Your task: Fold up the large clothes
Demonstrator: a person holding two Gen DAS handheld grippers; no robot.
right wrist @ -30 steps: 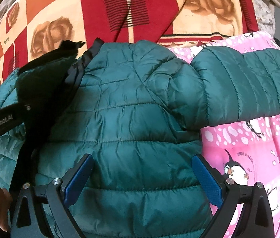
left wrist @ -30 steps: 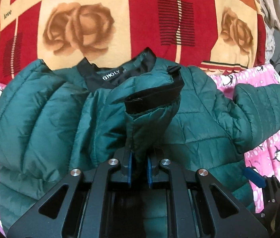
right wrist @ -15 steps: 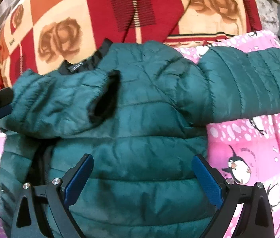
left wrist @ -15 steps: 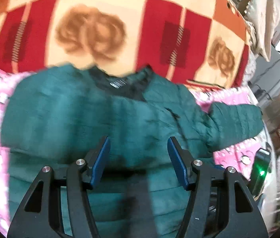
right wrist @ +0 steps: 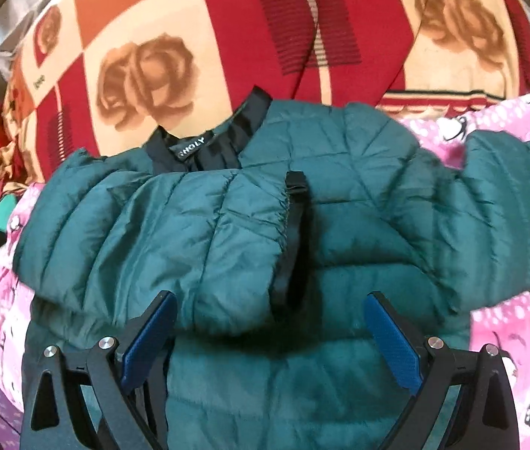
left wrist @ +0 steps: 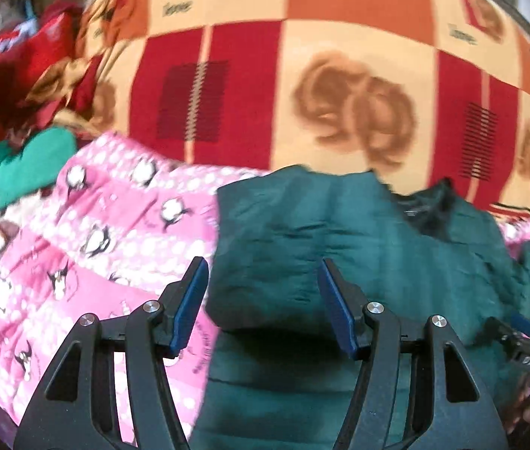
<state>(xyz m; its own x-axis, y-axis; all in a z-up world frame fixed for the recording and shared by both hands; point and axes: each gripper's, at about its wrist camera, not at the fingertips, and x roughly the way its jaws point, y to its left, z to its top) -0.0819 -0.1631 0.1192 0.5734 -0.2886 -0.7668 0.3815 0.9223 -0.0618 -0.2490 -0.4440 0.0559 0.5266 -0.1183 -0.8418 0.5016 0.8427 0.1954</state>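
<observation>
A dark green quilted jacket (right wrist: 340, 232) lies on the pink penguin blanket (right wrist: 508, 318), black collar at the far side. Its left sleeve (right wrist: 174, 232) is folded across the chest, the black cuff (right wrist: 295, 225) near the middle. The other sleeve (right wrist: 508, 202) stretches out to the right. My right gripper (right wrist: 268, 337) hangs open over the jacket's lower front with nothing between its blue pads. In the blurred left wrist view the jacket (left wrist: 340, 247) fills the right half. My left gripper (left wrist: 261, 300) is open over the jacket's left edge, empty.
A red, orange and cream rose-patterned blanket (left wrist: 302, 86) covers the far side. Red and green clothes (left wrist: 28, 120) are heaped at the far left. The right gripper's black frame (left wrist: 527, 341) shows at the lower right of the left wrist view.
My left gripper let go of the sleeve cuff, opened, and swung away to the left of the jacket. The sleeve now lies folded across the chest. The right gripper shifted slightly, still open.
</observation>
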